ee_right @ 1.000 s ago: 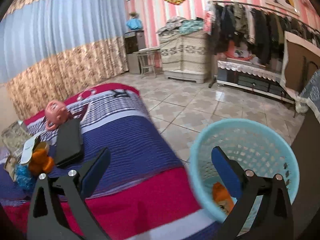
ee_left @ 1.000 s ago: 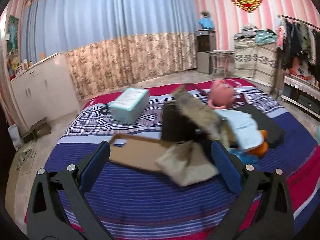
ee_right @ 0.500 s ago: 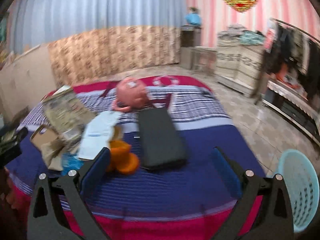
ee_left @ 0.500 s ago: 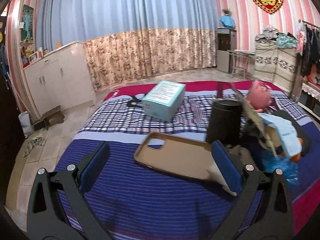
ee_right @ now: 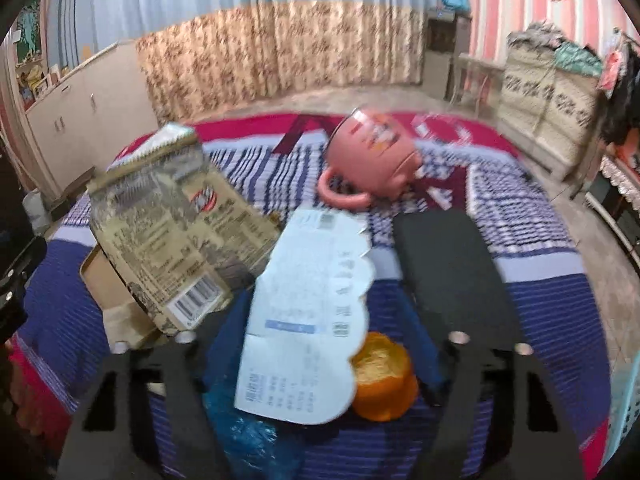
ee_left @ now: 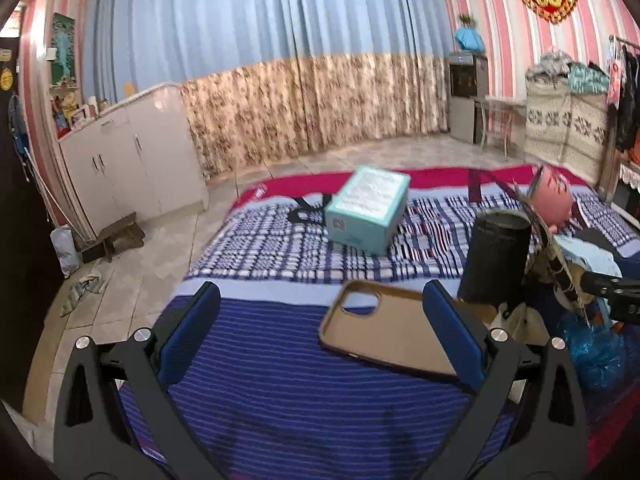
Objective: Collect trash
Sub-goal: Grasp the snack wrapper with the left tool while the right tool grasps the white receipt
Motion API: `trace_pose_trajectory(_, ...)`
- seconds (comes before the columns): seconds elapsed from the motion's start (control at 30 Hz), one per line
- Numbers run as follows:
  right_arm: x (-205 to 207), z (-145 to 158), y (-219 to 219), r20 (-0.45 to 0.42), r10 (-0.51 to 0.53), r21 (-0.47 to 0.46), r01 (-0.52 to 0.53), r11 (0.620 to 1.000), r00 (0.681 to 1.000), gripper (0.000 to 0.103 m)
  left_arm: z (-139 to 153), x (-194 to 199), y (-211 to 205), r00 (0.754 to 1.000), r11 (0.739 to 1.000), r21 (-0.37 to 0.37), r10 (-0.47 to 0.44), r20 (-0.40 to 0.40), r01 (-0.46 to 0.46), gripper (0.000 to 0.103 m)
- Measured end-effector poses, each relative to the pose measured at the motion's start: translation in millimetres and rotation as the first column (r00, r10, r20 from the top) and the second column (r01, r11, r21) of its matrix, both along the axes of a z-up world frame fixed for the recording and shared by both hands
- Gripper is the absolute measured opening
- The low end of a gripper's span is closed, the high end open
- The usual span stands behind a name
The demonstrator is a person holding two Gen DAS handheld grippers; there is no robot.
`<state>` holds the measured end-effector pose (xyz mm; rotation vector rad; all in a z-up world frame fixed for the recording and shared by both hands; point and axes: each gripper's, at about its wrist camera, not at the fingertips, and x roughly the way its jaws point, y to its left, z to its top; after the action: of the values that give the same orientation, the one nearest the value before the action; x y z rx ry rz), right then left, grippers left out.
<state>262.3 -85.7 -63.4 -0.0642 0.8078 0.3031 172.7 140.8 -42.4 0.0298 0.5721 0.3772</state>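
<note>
Big bed [ee_left: 280, 400] with striped blue blanket fills both views. Teal box [ee_left: 367, 208] sits far back on it. Black flat case [ee_right: 452, 272] lies right of trash pile. Brown phone case [ee_left: 384, 336] lies flat, near left claw [ee_left: 320, 336], which is wide apart, holding nothing. Snack bag [ee_right: 168, 232] leans tilted, white paper [ee_right: 308, 320] beside it. Pink cup [ee_right: 372, 160] lies tipped behind. Orange peel [ee_right: 382, 380] touches paper edge. Right claw [ee_right: 320, 344] wide apart around paper, peel.

A torn pale-blue paper slip [ee_right: 308, 312] lay over an orange peel [ee_right: 384, 380] and crumpled blue plastic [ee_right: 252, 440]. A printed wrapper [ee_right: 176, 232] leaned tilted beside them.
</note>
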Motion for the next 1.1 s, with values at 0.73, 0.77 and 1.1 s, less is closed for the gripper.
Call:
trace_pose_trajectory(0.73,-86,39,-123,0.147,-0.179,0.055,0.172,0.983,0.973,0.064,-6,43,-99,0.956,0.946,-0.163,-0.291,-0.035,0.282,0.098)
trace_pose_trajectory(0.77,-87,33,-128,0.147,-0.205,0.06,0.198,0.978,0.968,0.068,-8,45,-102,0.955,0.945,-0.165,-0.294,-0.043,0.283,0.097)
trace_pose_trajectory(1.1,-73,9,-144,0.068,-0.209,0.18,0.194,0.964,0.976,0.073,-27,73,-117,0.923,0.916,-0.227,-0.364,-0.124,0.33,0.028)
